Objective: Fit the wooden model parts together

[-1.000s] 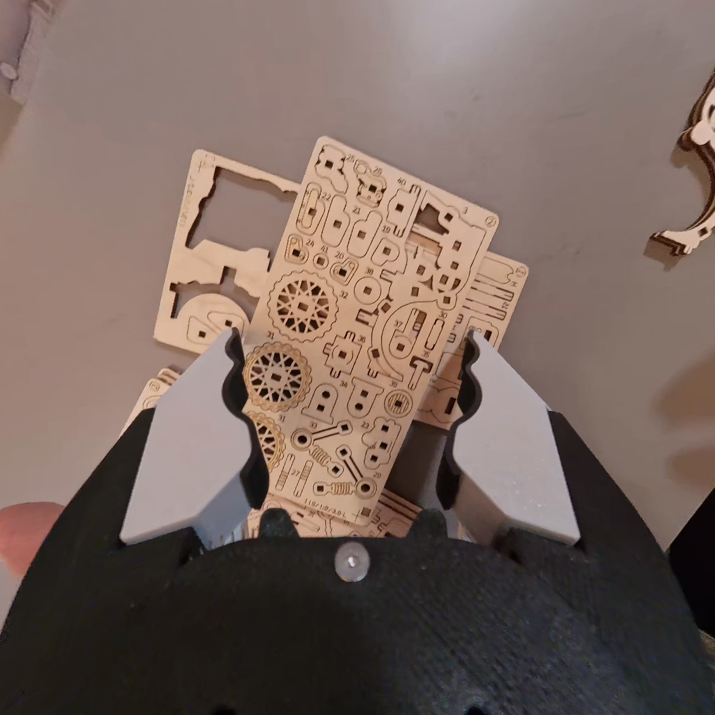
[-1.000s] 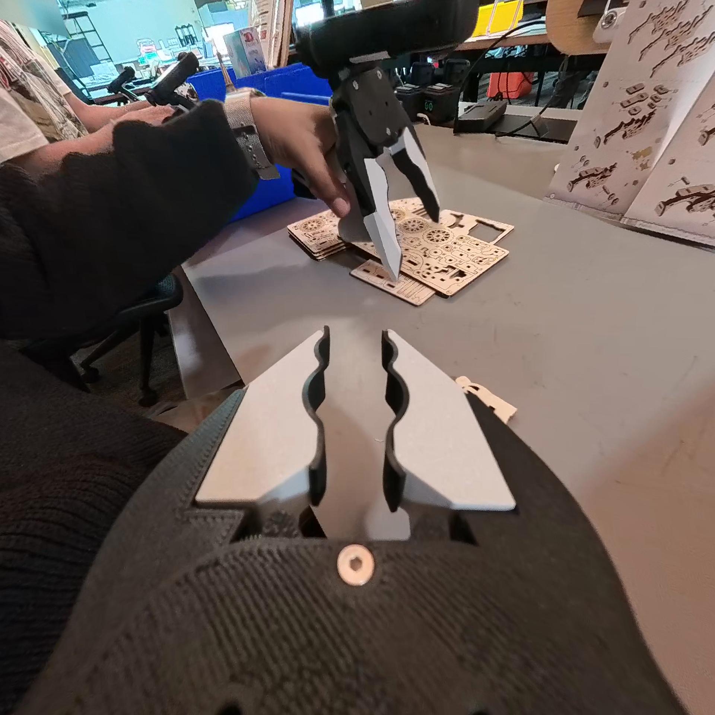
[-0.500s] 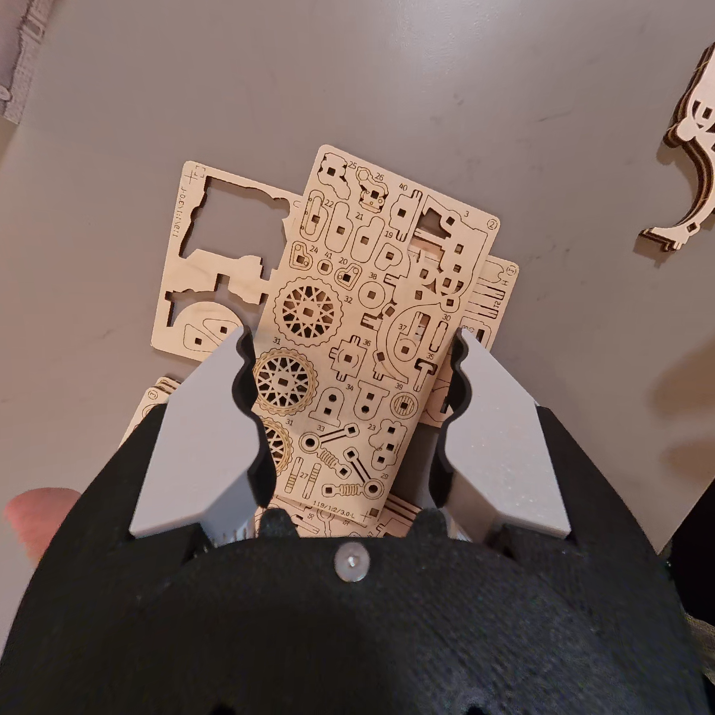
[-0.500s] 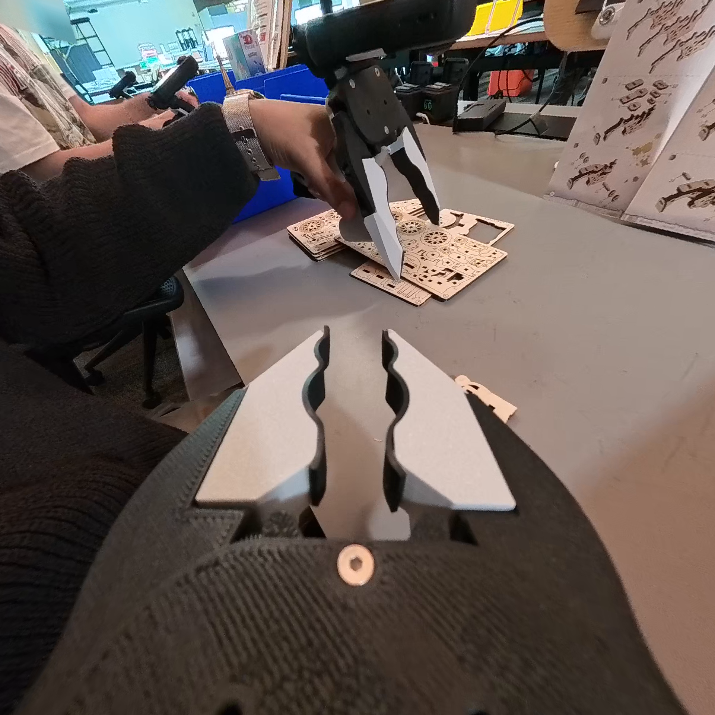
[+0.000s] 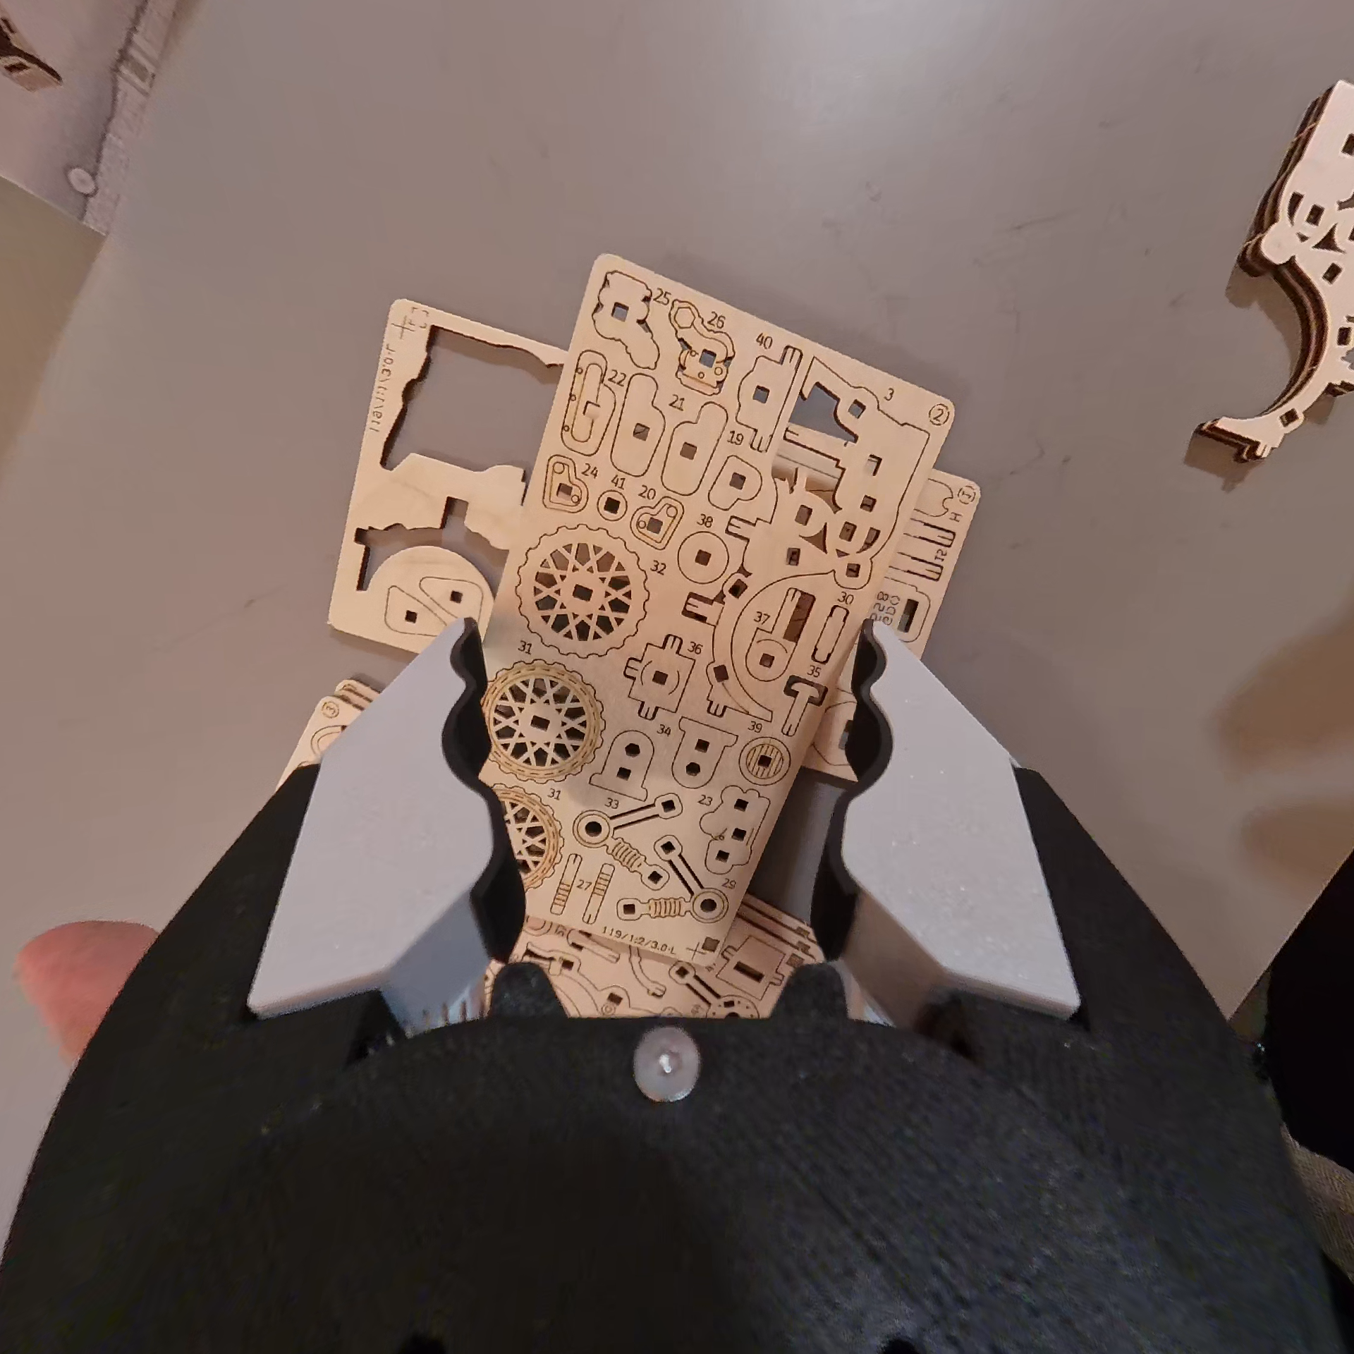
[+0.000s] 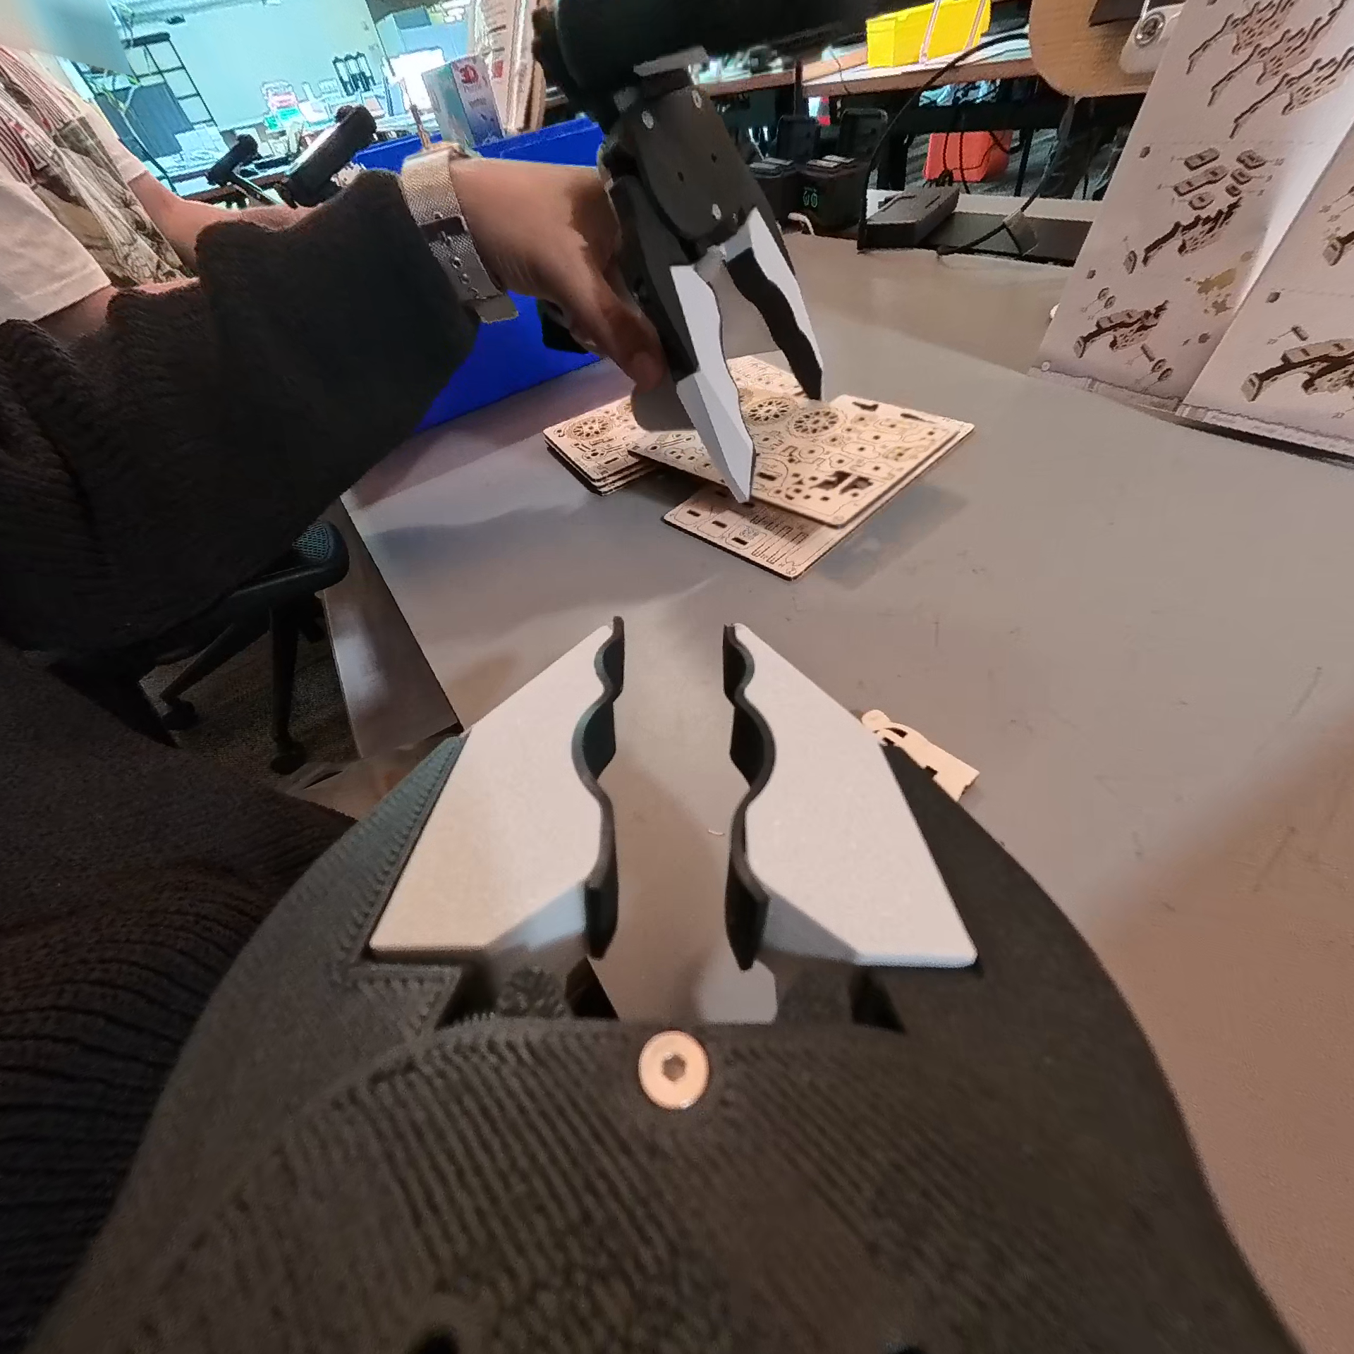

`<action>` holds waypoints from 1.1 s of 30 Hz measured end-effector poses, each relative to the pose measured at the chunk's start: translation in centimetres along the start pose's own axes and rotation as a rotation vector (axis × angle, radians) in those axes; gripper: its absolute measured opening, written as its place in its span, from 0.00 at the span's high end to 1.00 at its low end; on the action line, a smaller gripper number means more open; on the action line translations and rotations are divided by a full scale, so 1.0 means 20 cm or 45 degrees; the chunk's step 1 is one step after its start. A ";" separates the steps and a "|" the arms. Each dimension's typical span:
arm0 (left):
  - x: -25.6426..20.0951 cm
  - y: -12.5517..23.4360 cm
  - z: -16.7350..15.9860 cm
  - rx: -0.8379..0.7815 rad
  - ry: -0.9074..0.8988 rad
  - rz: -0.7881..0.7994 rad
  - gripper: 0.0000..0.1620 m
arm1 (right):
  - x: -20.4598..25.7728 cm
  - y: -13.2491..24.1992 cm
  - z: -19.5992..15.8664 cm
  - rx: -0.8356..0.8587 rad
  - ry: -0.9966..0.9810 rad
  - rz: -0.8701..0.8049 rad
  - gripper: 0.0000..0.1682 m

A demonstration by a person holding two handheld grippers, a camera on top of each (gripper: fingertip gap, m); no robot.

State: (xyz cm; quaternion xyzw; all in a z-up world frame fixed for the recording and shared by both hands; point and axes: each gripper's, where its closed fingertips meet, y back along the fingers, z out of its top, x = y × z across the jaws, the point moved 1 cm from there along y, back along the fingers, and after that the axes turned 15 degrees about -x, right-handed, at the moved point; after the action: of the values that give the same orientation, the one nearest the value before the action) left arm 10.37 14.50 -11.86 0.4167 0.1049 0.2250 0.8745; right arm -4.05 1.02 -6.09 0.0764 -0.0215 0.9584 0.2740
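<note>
- Directly below, in the left wrist view, the left tongs (image 5: 670,641) stand wide apart over a top wooden sheet (image 5: 722,608) of laser-cut parts, gripping nothing; each fingertip sits near one long edge of that sheet.
- That sheet lies skewed on other wooden sheets: a partly emptied one (image 5: 432,483) sticks out to its left, a slotted one (image 5: 927,579) to its right, and more show under its near end.
- All of it rests on the grey surface (image 5: 659,146).
- A curved, layered wooden assembly (image 5: 1311,293) lies well apart at the right edge.
- Next, in the right wrist view, the right tongs (image 6: 672,645) are narrowly parted and empty, low over the surface (image 6: 1099,696).
- A small loose wooden piece (image 6: 927,755) lies flat just beside the right finger.
- Farther off, a hand (image 6: 564,256) with a dark sleeve and a metal watch band holds the left tongs (image 6: 777,447) tilted down over the sheet stack (image 6: 842,454), tips spread; whether the near tip touches the top sheet cannot be told.
- Printed instruction pages (image 6: 1209,220) stand at the right.
- A blue bin (image 6: 505,352) sits behind the hand.
</note>
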 end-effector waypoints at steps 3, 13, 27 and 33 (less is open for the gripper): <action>0.01 0.03 0.01 -0.010 0.000 0.016 0.38 | 0.00 0.00 0.00 0.001 0.001 0.001 0.85; 0.02 0.12 0.05 -0.037 -0.002 0.049 0.38 | 0.00 0.00 0.00 0.000 0.004 0.001 0.85; 0.00 0.20 0.09 -0.046 -0.017 0.070 0.38 | 0.00 0.00 0.00 0.000 0.009 0.001 0.85; 0.00 0.22 0.09 -0.040 -0.026 0.078 0.38 | 0.00 0.00 0.00 0.001 0.007 0.001 0.85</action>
State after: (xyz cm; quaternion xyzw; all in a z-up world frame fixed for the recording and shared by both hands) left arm 9.69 15.62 -7.33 0.4083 0.0796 0.2493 0.8745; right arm -4.10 1.04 -6.08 0.0737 -0.0205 0.9588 0.2736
